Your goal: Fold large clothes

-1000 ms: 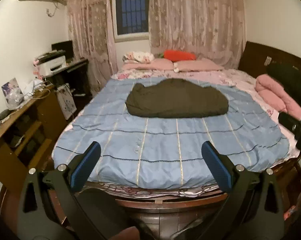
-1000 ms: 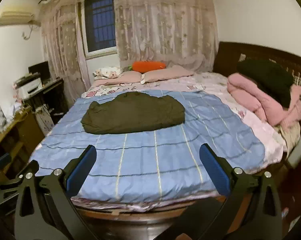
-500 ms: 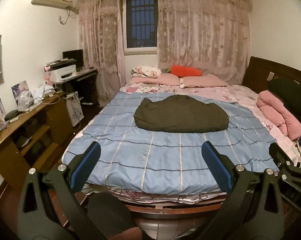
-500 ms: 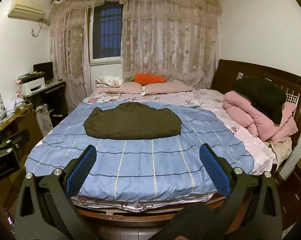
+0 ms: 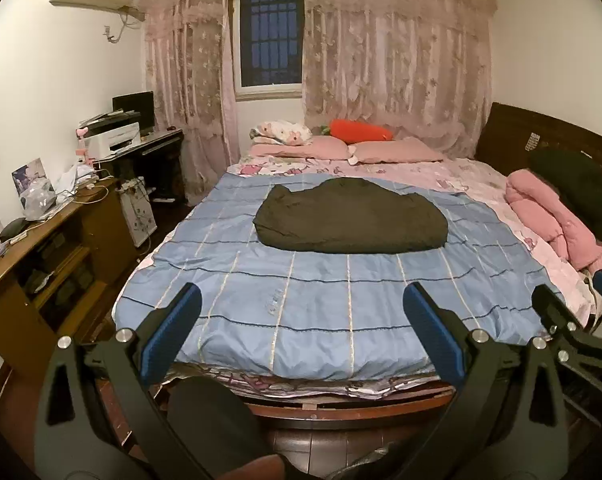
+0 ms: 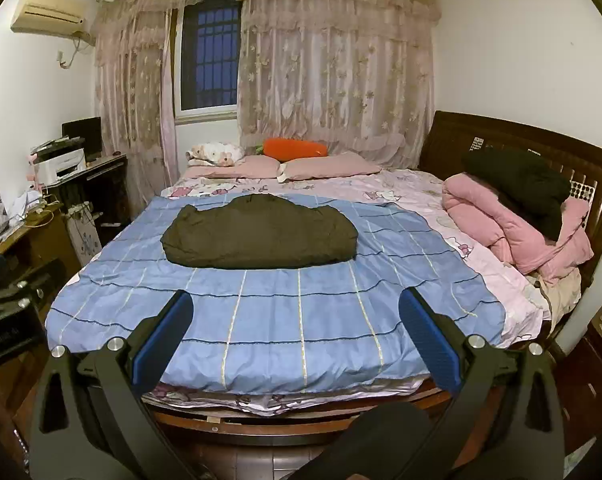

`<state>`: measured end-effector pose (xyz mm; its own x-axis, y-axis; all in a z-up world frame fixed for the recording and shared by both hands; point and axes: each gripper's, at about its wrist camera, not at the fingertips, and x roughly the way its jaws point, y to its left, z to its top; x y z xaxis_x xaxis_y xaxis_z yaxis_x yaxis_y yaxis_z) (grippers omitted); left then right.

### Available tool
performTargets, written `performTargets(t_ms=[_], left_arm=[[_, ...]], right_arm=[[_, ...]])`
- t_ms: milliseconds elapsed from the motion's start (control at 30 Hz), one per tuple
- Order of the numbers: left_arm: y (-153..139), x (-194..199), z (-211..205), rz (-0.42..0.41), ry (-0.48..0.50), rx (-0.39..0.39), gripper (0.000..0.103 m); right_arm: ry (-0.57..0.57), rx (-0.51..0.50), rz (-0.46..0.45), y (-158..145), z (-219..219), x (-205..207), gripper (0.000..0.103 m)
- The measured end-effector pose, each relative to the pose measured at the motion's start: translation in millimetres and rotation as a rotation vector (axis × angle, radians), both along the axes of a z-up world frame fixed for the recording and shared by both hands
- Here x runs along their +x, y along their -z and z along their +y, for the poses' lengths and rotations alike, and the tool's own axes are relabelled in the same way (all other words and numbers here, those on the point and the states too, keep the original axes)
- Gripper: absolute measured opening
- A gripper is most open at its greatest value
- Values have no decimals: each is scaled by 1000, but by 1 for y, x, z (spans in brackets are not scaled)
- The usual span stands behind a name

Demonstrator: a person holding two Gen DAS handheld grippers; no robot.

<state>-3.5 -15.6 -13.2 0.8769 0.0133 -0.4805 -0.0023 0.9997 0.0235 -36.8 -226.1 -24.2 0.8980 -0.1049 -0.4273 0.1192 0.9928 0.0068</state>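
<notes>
A dark olive garment (image 5: 351,222) lies folded in a compact bundle on the blue striped bedspread (image 5: 321,304), in the middle of the bed; it also shows in the right wrist view (image 6: 261,236). My left gripper (image 5: 301,316) is open and empty, held back from the foot of the bed, well short of the garment. My right gripper (image 6: 297,320) is open and empty too, beside the left one, also off the bed's near edge. The right gripper's body shows at the right edge of the left wrist view (image 5: 573,328).
Pink pillows (image 5: 397,150) and an orange cushion (image 5: 361,130) lie at the far side. A pink quilt (image 6: 513,232) with a black garment (image 6: 521,188) on it sits by the headboard at right. A wooden desk (image 5: 41,248) and printer (image 5: 113,140) stand left.
Both grippers have drawn back and risen from the bed; more of the room and the bed's near edge show now. The garment has not moved. Both grippers stay open.
</notes>
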Motion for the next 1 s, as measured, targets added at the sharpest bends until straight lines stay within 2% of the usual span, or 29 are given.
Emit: performTargets(t_ms=[1000], left_arm=[[1,1,-1,-1,3,2,101]], right_arm=[[1,5,-5,6,-2,-1,102]])
